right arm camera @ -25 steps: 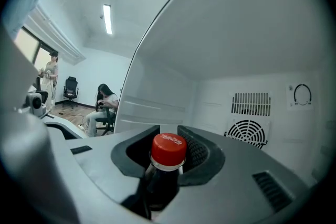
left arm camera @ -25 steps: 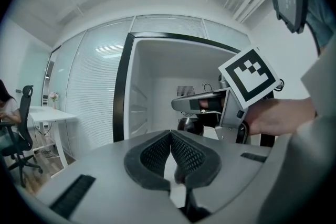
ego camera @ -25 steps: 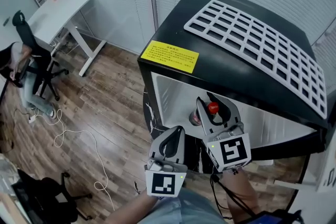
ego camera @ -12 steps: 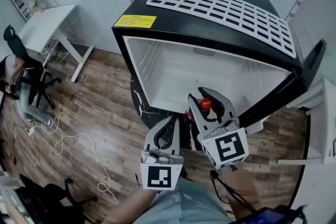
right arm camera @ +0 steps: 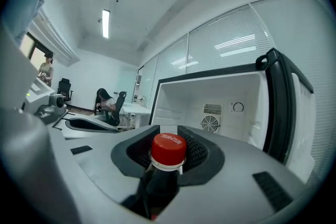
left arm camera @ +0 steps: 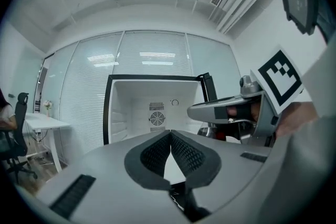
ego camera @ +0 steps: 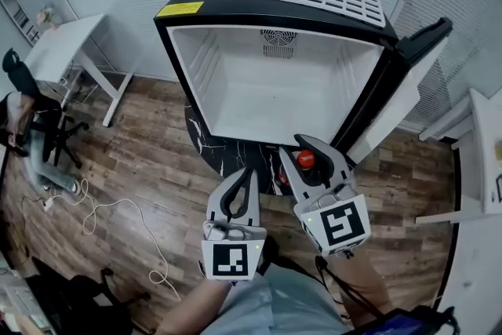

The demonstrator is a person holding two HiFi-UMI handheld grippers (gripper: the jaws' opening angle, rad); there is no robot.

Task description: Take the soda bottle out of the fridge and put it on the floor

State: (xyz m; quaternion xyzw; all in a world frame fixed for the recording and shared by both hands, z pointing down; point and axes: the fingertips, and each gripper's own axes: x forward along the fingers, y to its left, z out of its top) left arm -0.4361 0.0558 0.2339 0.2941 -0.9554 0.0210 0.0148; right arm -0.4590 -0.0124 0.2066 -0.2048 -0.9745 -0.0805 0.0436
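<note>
right tongs (ego camera: 308, 151) are pinching the soda bottle (right arm camera: 168, 152) by the neck, just under its red cap. The pads press on it from both sides and the dark body hangs down behind the jaws. left tongs (ego camera: 245, 176) are pressed together with nothing between them, and they wait just beside the right ones, a little lower in the head view.

what changed in the last second is mostly the place of the bottle against the fridge (ego camera: 271, 94). one second ago the red cap was seen in front of the white inside of the fridge. now it is below the lower edge of the opening, over the dark marbled base (ego camera: 223, 157) and close to the wooden floor (ego camera: 141, 161). the head view also looks from further back than before, so the whole inside shows, and no other thing is seen in it. the door (ego camera: 396, 110) stands open at the right side. the grip itself looks the same as before, with no slipping that i can see.

for the task, i judge that the first half is done: the bottle is out of the fridge, but it is not yet on the floor. what remains is to bring it down, upright, on a free part of the wood, away from the base and the white cable (ego camera: 102, 208), and only then to let the jaws go apart.
</note>
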